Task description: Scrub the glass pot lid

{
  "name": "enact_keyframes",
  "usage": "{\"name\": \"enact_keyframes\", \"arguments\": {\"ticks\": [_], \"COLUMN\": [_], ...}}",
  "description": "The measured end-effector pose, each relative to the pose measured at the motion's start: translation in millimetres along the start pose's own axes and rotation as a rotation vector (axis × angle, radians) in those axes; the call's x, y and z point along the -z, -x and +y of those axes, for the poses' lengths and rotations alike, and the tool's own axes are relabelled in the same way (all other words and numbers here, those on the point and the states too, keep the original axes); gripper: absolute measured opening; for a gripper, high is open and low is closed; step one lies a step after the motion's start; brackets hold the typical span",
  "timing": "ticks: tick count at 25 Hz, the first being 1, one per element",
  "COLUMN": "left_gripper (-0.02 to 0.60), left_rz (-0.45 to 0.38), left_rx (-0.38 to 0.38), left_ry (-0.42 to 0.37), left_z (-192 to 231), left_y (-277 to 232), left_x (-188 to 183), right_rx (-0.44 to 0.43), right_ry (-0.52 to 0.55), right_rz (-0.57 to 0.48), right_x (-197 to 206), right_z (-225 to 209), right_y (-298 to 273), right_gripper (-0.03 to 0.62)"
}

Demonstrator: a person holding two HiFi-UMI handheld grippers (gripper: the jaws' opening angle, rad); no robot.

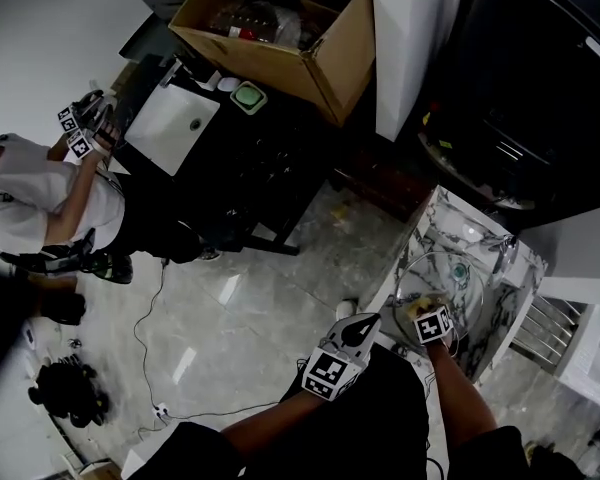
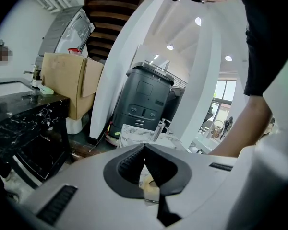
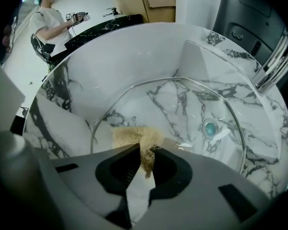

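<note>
The glass pot lid (image 3: 192, 104) lies tilted in the marble sink (image 3: 110, 61), and its metal rim curves round the basin. My right gripper (image 3: 145, 150) is shut on a tan scrub pad (image 3: 134, 137), which presses on the near left part of the glass. In the head view, the right gripper (image 1: 423, 310) reaches into the sink (image 1: 500, 278) over the lid (image 1: 450, 273). My left gripper (image 1: 370, 323) hangs just left of the sink's edge, off the lid. Its jaws (image 2: 144, 146) meet with nothing between them.
A teal drain plug (image 3: 210, 127) shows through the glass, and a chrome tap (image 3: 273, 61) stands at the sink's right. A dark grey bin (image 2: 144, 99) stands behind the sink. Across the tiled floor, another person (image 1: 40, 193) works at a black counter (image 1: 240, 158) beside a cardboard box (image 1: 280, 28).
</note>
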State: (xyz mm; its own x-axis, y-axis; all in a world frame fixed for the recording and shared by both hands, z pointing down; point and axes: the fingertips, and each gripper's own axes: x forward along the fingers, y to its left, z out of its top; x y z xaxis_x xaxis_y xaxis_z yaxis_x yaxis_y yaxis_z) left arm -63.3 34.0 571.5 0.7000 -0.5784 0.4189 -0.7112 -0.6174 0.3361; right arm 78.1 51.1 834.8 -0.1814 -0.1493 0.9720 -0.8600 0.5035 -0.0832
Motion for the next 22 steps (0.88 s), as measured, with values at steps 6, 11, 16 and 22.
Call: {"name": "enact_keyframes", "arguments": {"ticks": [6, 11, 16, 22], "left_gripper": [0.015, 0.015, 0.015, 0.015], "left_rz": [0.010, 0.018, 0.031, 0.048], "left_rx": [0.035, 0.083, 0.126, 0.170], "left_ry": [-0.015, -0.031, -0.029, -0.041], "left_z": [20, 28, 40, 44], "left_y": [0, -4, -10, -21], "left_x": [-11, -17, -17, -22], "right_rx": [0.014, 0.030, 0.042, -0.011], "right_ry": [-0.033, -0.079, -0.130, -0.271], "right_rz": [0.012, 0.014, -0.002, -0.118], "right_x": [-14, -22, -33, -41], "right_z": [3, 1, -3, 6], "right_y": [-3, -6, -8, 15], "right_gripper": [0.061, 0.061, 0.061, 0.061]}}
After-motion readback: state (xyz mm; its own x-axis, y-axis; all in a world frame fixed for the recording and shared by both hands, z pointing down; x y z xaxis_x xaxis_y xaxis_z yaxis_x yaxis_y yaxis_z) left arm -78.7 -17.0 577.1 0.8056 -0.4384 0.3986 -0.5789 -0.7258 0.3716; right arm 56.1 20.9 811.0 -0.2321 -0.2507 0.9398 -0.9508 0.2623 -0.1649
